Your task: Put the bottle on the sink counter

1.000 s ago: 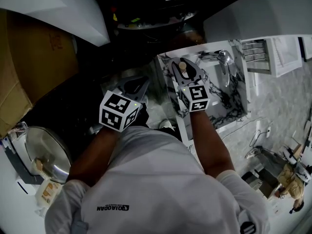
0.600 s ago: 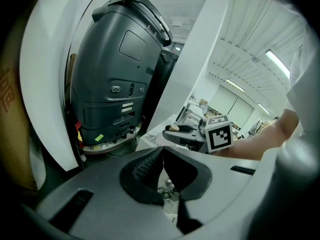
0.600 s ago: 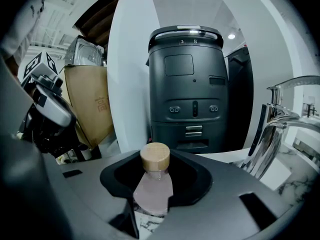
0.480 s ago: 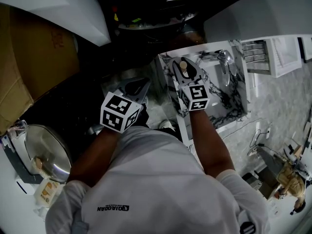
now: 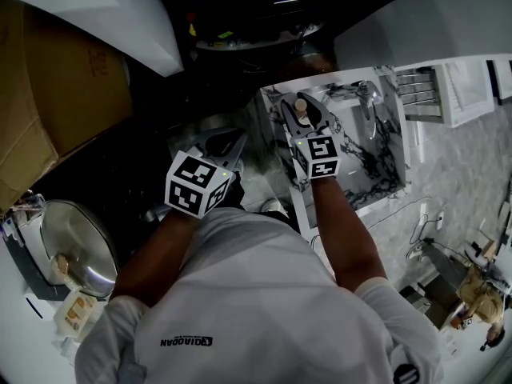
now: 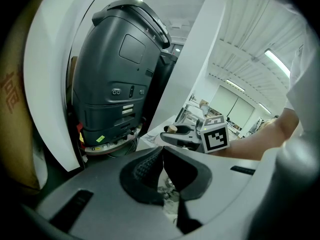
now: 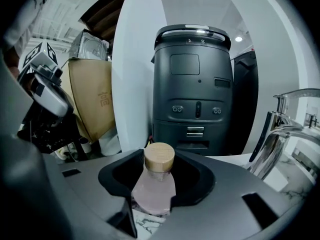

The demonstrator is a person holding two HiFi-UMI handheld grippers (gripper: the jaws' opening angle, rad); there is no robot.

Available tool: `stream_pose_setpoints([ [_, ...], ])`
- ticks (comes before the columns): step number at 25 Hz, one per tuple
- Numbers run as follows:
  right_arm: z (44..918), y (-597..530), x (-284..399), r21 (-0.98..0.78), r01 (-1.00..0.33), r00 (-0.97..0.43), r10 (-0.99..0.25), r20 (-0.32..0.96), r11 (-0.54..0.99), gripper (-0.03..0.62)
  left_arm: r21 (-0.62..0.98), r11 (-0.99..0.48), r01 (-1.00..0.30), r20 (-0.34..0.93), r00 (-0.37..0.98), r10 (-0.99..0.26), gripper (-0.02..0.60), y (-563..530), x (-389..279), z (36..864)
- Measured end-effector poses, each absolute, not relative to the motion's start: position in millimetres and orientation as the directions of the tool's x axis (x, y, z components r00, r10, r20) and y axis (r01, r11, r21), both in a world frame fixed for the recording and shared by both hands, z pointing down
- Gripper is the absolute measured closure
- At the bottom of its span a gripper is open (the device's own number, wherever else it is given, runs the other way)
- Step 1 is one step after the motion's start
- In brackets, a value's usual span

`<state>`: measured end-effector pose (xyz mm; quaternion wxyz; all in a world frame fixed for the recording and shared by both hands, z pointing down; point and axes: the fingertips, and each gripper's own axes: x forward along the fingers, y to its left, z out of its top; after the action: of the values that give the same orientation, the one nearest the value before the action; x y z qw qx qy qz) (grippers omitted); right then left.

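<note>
A small clear bottle (image 7: 155, 184) with a wooden cap (image 5: 300, 106) stands upright on the marble sink counter (image 5: 376, 162), near its left edge. My right gripper (image 5: 301, 112) is around it with the jaws opening. The bottle is between the pads, and they no longer look clamped on it. From the left gripper view, the same cap (image 6: 172, 129) peeks out between the right gripper's fingers. My left gripper (image 5: 230, 141) hangs left of the counter over the dark gap, shut and empty, its pads meeting (image 6: 161, 156).
A chrome faucet (image 5: 368, 102) rises on the counter right of the bottle. A tall dark machine (image 7: 192, 94) stands behind the counter. A cardboard box (image 5: 56, 94) is at the far left, with a metal pot (image 5: 72, 246) below it. A white rack (image 5: 448, 90) lies beyond the counter's right side.
The bottle stays upright in the same spot on the counter. The right gripper has shifted very slightly around it. The left gripper has hardly moved.
</note>
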<state>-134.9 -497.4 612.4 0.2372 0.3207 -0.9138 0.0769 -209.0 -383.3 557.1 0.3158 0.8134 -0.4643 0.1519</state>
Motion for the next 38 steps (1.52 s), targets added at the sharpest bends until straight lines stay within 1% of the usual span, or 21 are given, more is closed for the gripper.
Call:
stream_pose_setpoints([
  [13,598.5,-487.9,-121.3,0.029,-0.651,-0.659,-0.583,0.475,0.759,0.396,0.347,-0.352,-0.869,0.534,0.492,-0.688,0.566,-369.5,-213.6,546.8],
  [21,591.0,-468.2,-95.0,0.023,-0.676,-0.643,-0.606,0.468,0.736,0.396,0.333,-0.386,-0.861,0.512,0.508,-0.693,0.566,-357.6,-188.2,533.6],
  [28,565.5,-443.6,-74.4,0.017,-0.680,-0.651,-0.615,0.444,0.733,0.398,0.308,-0.416,-0.856,0.481,0.517,-0.708,0.566,-339.6,-160.4,511.5],
  [29,561.3,-439.2,-71.5,0.007,-0.683,-0.654,-0.616,0.440,0.730,0.402,0.305,-0.419,-0.855,0.475,0.518,-0.712,0.566,-337.2,-156.6,507.7],
  [32,547.2,-423.9,-60.6,-0.047,-0.692,-0.668,-0.614,0.420,0.721,0.448,0.292,-0.425,-0.857,0.460,0.515,-0.723,0.566,-329.2,-145.9,496.8],
  [36,524.7,-397.9,-45.8,-0.128,-0.685,-0.701,-0.600,0.386,0.717,0.535,0.277,-0.430,-0.859,0.447,0.512,-0.734,0.566,-314.5,-130.7,483.6],
  [38,514.1,-383.9,-40.3,-0.179,-0.669,-0.725,-0.579,0.374,0.722,0.549,0.272,-0.434,-0.859,0.441,0.512,-0.737,0.566,-307.0,-123.5,477.0],
])
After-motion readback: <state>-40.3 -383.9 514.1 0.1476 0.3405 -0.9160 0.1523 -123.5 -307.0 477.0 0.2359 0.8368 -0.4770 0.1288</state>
